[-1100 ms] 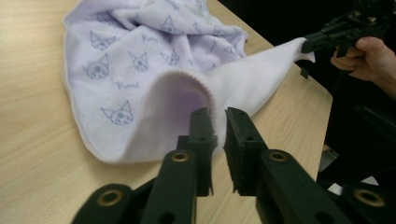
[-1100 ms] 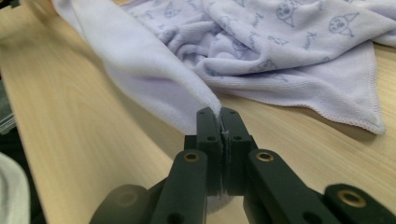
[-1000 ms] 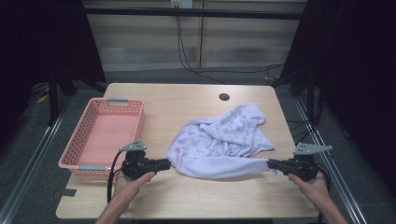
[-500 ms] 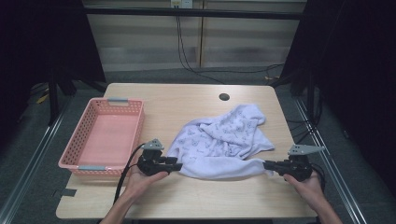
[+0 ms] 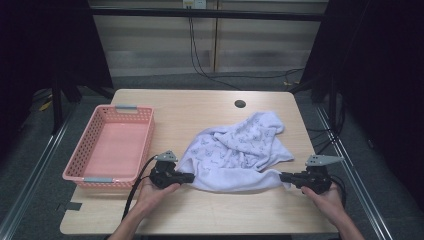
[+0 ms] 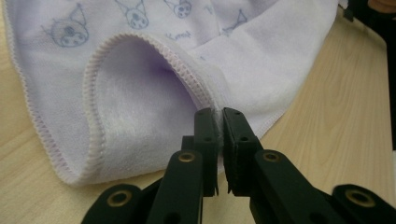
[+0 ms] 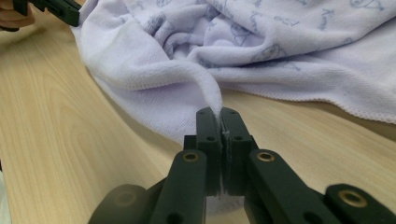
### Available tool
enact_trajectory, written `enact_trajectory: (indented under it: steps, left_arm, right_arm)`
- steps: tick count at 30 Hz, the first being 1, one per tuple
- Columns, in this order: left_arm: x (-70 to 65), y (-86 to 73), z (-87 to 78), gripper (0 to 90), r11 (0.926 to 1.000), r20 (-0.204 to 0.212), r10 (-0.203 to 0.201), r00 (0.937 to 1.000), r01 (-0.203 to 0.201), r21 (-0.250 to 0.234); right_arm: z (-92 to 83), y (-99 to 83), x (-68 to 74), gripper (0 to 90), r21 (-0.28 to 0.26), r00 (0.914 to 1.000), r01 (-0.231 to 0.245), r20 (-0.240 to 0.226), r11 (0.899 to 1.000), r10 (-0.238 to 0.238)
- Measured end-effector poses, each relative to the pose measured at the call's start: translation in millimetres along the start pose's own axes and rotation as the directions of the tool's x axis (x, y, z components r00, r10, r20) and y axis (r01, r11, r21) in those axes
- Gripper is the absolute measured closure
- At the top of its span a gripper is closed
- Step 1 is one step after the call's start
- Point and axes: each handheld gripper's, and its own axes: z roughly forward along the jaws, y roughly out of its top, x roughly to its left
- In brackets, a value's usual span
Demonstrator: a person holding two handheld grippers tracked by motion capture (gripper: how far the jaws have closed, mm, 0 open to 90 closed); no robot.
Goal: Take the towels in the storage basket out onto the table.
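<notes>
A pale lilac towel (image 5: 235, 155) with small printed cartoon faces lies crumpled across the middle of the wooden table (image 5: 200, 215). My left gripper (image 5: 192, 177) sits at the towel's near left edge; its jaws have just been closing and now pinch the stitched hem (image 6: 205, 91), with cloth squeezed between the pads. My right gripper (image 5: 281, 176) is at the towel's near right corner, shut on a pulled-out tail of the towel (image 7: 210, 88) that stretches taut into the jaws. Both grippers rest low over the table.
A pink plastic basket (image 5: 80, 170) stands at the table's left side, its near rim close to my left hand. A round cable hole (image 5: 240, 104) lies at the table's far edge. Metal rails run along both sides of the table.
My left gripper has moved right and down to the towel's near left edge and closed on its hem. The right gripper has stayed on its corner.
</notes>
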Motion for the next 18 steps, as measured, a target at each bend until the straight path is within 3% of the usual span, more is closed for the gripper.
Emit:
enact_trajectory:
  steps: [4,10,14,18]
  left_arm:
    - [-0.7,7.4,-12.9,85.6,0.9985,0.029,-0.008,0.9996,0.009,-0.055]
    - [-3.2,32.9,-36.0,86.1,0.9878,0.044,-0.016,0.9989,0.022,-0.154]
    - [-4.3,47.2,-48.2,86.1,0.9792,0.029,0.0,0.9996,0.006,-0.203]
    - [-5.0,65.8,-67.5,86.3,0.9689,-0.012,0.016,0.9998,-0.019,-0.247]
  right_arm:
    - [-4.6,5.8,-0.1,88.6,-0.026,1.0,0.001,0.006,1.0,-0.001]
    - [-19.7,27.2,3.7,88.7,-0.123,0.9998,-0.003,-0.018,0.992,0.001]
    - [-28.6,46.4,2.7,88.7,-0.183,0.9998,0.008,-0.016,0.983,-0.012]
    - [-41.6,71.5,-0.6,88.7,-0.24,0.9992,0.038,0.022,0.97,-0.034]
